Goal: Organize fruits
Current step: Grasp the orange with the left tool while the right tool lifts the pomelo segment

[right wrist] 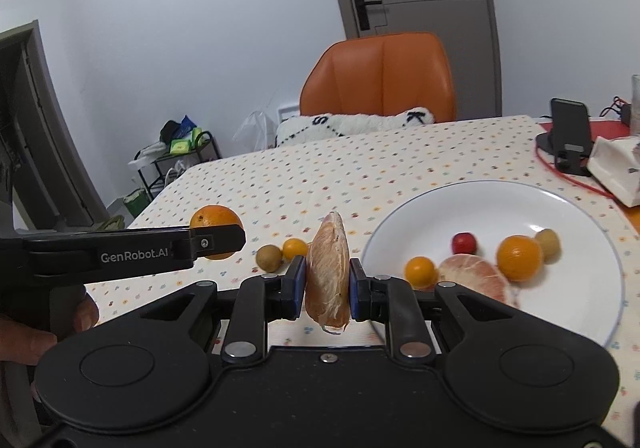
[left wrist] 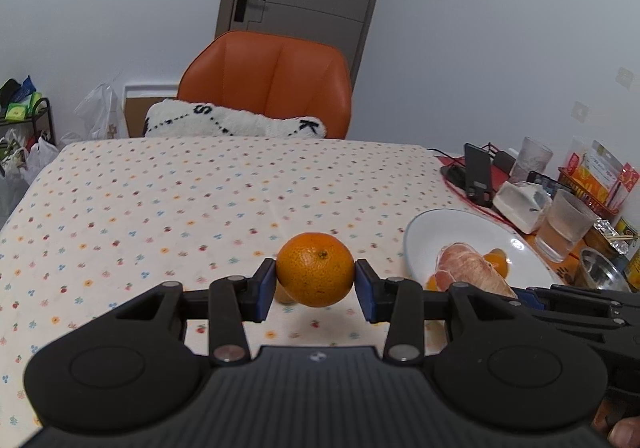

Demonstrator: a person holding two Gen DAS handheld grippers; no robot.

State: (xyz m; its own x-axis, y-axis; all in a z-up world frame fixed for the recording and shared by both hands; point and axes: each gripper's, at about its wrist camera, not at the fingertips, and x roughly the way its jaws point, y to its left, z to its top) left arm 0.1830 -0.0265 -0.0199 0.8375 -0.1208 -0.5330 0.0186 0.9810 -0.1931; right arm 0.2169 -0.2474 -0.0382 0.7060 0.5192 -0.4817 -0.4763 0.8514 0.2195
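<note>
- Fruit is in both tools: the left gripper (left wrist: 315, 284) pinches a whole orange (left wrist: 315, 269) between its blue pads, held clear above the dotted tablecloth (left wrist: 160, 199) with its shadow below.
- Right gripper (right wrist: 328, 282) is pressed onto a peeled pomelo wedge (right wrist: 329, 276), standing on edge between the pads, just left of the white plate (right wrist: 480, 203).
- On the plate lie another pomelo piece (right wrist: 476, 276), two small oranges (right wrist: 519, 258), a red fruit (right wrist: 464, 243) and a brownish round fruit (right wrist: 547, 242).
- Still on the cloth, seen past the right gripper, are a brown round fruit (right wrist: 269, 258) and a small orange fruit (right wrist: 295, 249); these look left to collect.
- Risk one: the wedge is soft and skinless, so a harder squeeze could burst it, while a slack one lets it slide out of the pads short of the plate.
- Risk two: the orange is round and gripped near its widest part; a tilt or jolt could roll it out onto the cloth.
- Risk three: the two tools are near each other beside the plate, so bringing both in together may make them collide or knock the round fruits already there over the shallow rim.
- Risk four: glasses (left wrist: 564, 226) and clutter stand just beyond the plate; an overshoot could tip them.
</note>
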